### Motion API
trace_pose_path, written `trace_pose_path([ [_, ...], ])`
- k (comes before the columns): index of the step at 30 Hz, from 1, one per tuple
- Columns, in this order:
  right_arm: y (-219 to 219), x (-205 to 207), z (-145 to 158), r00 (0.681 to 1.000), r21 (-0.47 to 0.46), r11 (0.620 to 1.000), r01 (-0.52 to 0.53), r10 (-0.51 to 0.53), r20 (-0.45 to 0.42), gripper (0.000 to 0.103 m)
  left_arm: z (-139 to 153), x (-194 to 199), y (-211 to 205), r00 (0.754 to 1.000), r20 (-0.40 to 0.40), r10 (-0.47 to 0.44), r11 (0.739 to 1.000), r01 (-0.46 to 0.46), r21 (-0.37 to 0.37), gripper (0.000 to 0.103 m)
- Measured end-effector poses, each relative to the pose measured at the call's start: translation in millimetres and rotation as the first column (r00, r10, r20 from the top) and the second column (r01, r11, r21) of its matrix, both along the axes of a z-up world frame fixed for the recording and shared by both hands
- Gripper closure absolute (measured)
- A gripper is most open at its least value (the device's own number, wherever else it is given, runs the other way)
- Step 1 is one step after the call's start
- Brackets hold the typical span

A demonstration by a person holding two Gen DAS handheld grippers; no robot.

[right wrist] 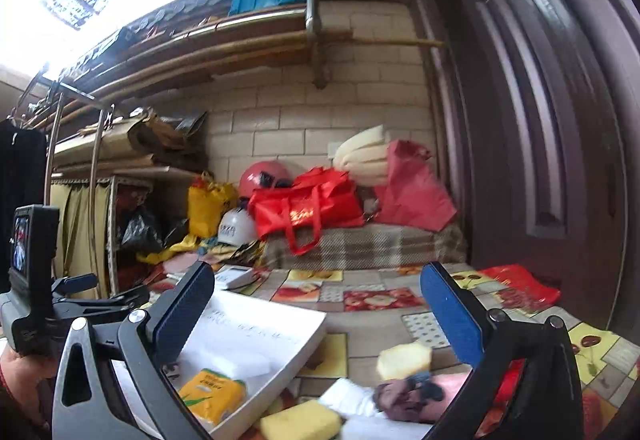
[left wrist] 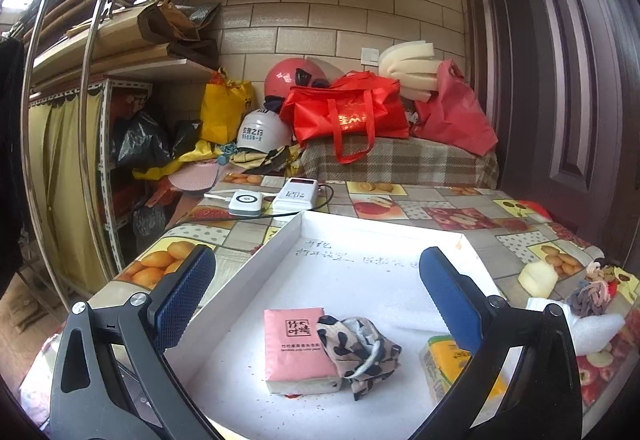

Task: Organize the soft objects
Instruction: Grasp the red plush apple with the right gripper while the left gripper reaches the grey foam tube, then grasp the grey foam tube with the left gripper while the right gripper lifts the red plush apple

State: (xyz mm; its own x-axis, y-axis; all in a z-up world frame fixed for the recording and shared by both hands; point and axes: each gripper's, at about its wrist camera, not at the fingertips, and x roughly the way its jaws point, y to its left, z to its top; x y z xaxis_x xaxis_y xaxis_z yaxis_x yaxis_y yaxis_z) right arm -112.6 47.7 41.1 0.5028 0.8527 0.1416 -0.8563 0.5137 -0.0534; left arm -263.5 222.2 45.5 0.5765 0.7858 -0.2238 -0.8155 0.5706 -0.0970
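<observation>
Holding pink tissue pack [left wrist: 298, 350], patterned cloth [left wrist: 358, 348], yellow pack [left wrist: 448, 362]: white tray [left wrist: 256, 260]; both claws apart, empty.

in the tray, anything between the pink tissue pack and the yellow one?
Yes. In the left wrist view a crumpled black-and-white patterned cloth lies between the pink tissue pack and the yellow tissue pack, touching the pink one.

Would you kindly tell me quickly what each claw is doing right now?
Left claw: open, holding nothing, above the white tray.
Right claw: open, holding nothing, over the table.
</observation>
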Motion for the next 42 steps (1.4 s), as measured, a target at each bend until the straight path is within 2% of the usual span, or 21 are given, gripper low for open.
trace_pose_path([
  [3,-22,40,10,0.998,-0.005,1.0,-0.022,0.022,-0.051,0.0,2,7,-15,0.993,0.022,-0.114,0.993,0.114,-0.009,0.0],
  [6,-38,91,12,0.986,-0.086,0.996,0.037,-0.051,-0.158,0.0,4,28,-40,0.962,0.012,-0.273,0.962,0.273,-0.005,0.0],
  [7,-43,107,10,0.979,-0.11,0.992,0.065,-0.085,-0.187,0.0,5,36,-50,0.945,-0.003,-0.326,0.945,0.326,-0.002,0.0],
  [9,-52,145,4,0.952,-0.183,0.978,0.103,-0.15,-0.268,0.0,5,59,-75,0.896,-0.06,-0.44,0.898,0.441,-0.006,0.0],
  [11,-56,172,-4,0.924,-0.264,0.959,0.101,-0.188,-0.333,0.0,3,88,-98,0.844,-0.151,-0.515,0.856,0.517,-0.03,0.0],
  [13,-55,190,-14,0.908,-0.347,0.935,0.079,-0.211,-0.361,0.0,2,110,-113,0.817,-0.208,-0.538,0.84,0.539,-0.059,0.0],
  [15,-51,203,-24,0.886,-0.425,0.902,0.068,-0.25,-0.39,0.0,0,125,-120,0.798,-0.208,-0.566,0.824,0.558,-0.103,0.0],
  [17,-56,207,-29,0.87,-0.434,0.901,-0.014,-0.203,-0.45,0.0,-2,135,-125,0.773,-0.208,-0.599,0.8,0.584,-0.137,0.0],
  [20,-54,204,-34,0.883,-0.502,0.865,-0.024,-0.216,-0.416,0.0,-6,147,-131,0.749,-0.251,-0.614,0.789,0.592,-0.162,0.0],
  [23,-48,205,-39,0.883,-0.543,0.836,-0.08,-0.193,-0.428,0.009,-10,158,-133,0.727,-0.271,-0.63,0.776,0.601,-0.192,0.0],
  [26,-31,206,-46,0.888,-0.606,0.788,-0.113,-0.193,-0.417,0.013,-14,174,-132,0.699,-0.287,-0.655,0.756,0.611,-0.235,0.0],
  [28,-16,208,-49,0.898,-0.64,0.76,-0.113,-0.198,-0.394,0.015,-16,183,-134,0.69,-0.288,-0.664,0.748,0.613,-0.255,0.0],
  [30,-5,213,-53,0.894,-0.653,0.747,-0.124,-0.201,-0.4,0.017,-17,192,-134,0.684,-0.291,-0.668,0.744,0.61,-0.274,0.0],
  [31,0,215,-55,0.89,-0.659,0.739,-0.139,-0.198,-0.41,0.025,-19,196,-135,0.684,-0.298,-0.666,0.746,0.603,-0.284,0.0],
  [32,4,217,-58,0.886,-0.666,0.729,-0.158,-0.193,-0.422,0.041,-21,202,-135,0.683,-0.307,-0.663,0.748,0.594,-0.296,0.0],
  [34,6,216,-59,0.887,-0.676,0.72,-0.157,-0.198,-0.418,0.043,-25,212,-134,0.676,-0.321,-0.663,0.748,0.579,-0.325,0.0],
  [36,1,213,-55,0.894,-0.659,0.739,-0.138,-0.193,-0.403,0.046,-28,218,-133,0.671,-0.329,-0.664,0.746,0.568,-0.348,0.002],
  [37,-3,213,-52,0.895,-0.648,0.753,-0.119,-0.201,-0.399,0.046,-28,218,-132,0.667,-0.325,-0.671,0.74,0.573,-0.352,0.014],
  [38,-8,215,-50,0.891,-0.634,0.767,-0.099,-0.215,-0.399,0.046,-28,217,-133,0.668,-0.322,-0.671,0.74,0.576,-0.349,0.015],
  [42,-35,229,-43,0.845,-0.542,0.84,-0.013,-0.28,-0.455,0.046,-22,207,-136,0.681,-0.295,-0.67,0.741,0.597,-0.307,0.016],
])
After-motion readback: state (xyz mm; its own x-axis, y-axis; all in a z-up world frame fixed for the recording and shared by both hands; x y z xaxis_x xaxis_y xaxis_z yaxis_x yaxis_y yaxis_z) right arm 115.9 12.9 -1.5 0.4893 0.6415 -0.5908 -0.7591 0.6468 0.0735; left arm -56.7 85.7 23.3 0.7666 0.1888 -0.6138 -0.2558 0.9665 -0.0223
